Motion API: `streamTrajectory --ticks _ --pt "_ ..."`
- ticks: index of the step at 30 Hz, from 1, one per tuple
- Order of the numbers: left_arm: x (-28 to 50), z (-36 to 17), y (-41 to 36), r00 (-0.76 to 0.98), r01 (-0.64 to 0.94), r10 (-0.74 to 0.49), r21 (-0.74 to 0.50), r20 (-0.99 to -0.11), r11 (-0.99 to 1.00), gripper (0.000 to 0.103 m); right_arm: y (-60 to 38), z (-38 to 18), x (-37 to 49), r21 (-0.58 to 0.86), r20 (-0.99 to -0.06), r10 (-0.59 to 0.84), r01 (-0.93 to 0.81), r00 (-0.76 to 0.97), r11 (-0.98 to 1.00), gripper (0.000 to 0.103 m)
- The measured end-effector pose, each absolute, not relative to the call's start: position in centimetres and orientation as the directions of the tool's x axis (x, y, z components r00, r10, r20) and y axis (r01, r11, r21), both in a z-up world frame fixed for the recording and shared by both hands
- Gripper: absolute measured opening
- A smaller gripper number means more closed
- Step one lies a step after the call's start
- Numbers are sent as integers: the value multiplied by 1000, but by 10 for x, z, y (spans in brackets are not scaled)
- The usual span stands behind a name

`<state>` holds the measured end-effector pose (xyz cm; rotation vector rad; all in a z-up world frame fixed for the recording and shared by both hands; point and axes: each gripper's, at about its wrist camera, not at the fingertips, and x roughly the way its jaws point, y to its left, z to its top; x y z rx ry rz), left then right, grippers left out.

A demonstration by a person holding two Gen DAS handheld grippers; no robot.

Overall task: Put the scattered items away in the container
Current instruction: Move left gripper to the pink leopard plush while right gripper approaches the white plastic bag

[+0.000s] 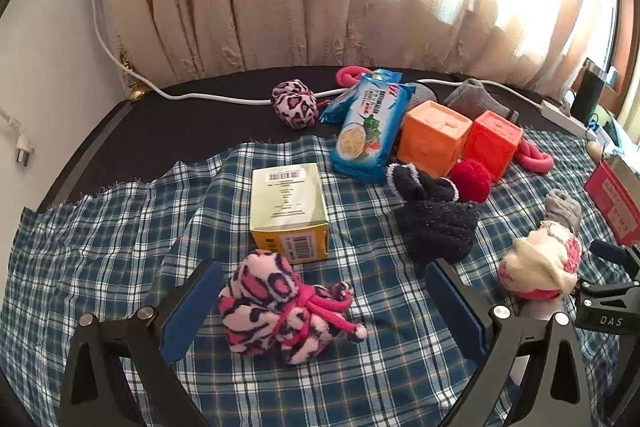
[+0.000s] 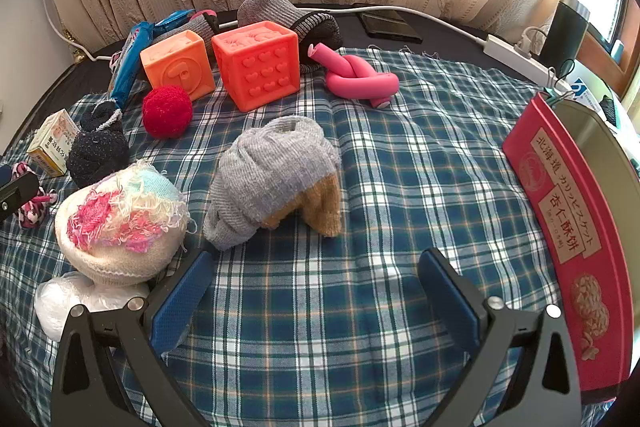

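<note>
Plainly spread wide and gripping nothing: left gripper (image 1: 324, 301) straddling, not pinching, the pink leopard sock bundle (image 1: 280, 307); right gripper (image 2: 314, 291) over bare plaid cloth (image 2: 360, 327), with the grey sock bundle (image 2: 276, 175) just beyond at 12 o'clock and the red tin (image 2: 576, 227), probably the container, at 3 o'clock. Soft, light, squashy by the look, so best pinched across the fat middle, not by the loose pink tie. Counted farther out: two orange cubes (image 2: 256, 63), one red pompom (image 2: 166, 111), one small carton (image 1: 286, 211), one blue packet (image 1: 368, 127).
</note>
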<state>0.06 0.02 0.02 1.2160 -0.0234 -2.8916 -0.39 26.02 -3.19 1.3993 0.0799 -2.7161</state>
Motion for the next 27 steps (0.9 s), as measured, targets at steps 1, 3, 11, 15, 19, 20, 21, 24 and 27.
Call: streamTrajectory --ticks 1,3,11,15,19,20,21,24,27 --pt "2 0 1 -700 -2 -10 16 -714 -1000 103 260 -32 -4 -7 -815 -50 97 -578 -995 102" --pt "4 1 1 -700 -4 -7 14 -714 -1000 103 260 -32 -4 -7 -815 -47 92 -577 -996 102" --pt "6 5 -20 -696 48 4 -53 -718 -997 102 260 -31 -4 -6 -817 -36 71 -575 -997 102" --pt "6 0 -18 -692 49 -1 -45 -722 -998 103 259 -30 -4 -6 -818 -30 60 -574 -998 102" --pt "7 -2 -20 -693 54 -5 -45 -721 -998 103 260 -30 -4 -5 -817 -32 64 -576 -998 102" --pt "7 -2 -20 -695 53 -3 -47 -719 -997 103 260 -30 -4 -5 -817 -34 67 -576 -998 102" --pt "8 -1 -21 -697 53 -2 -48 -717 -997 103 260 -30 -3 -5 -816 -36 69 -577 -998 102" --pt "9 0 -21 -703 53 -7 -42 -711 -998 103 261 -31 -3 -2 -813 -47 84 -580 -996 103" --pt "9 3 -23 -708 54 -11 -38 -706 -998 102 261 -31 -2 -1 -813 -50 88 -580 -996 103"
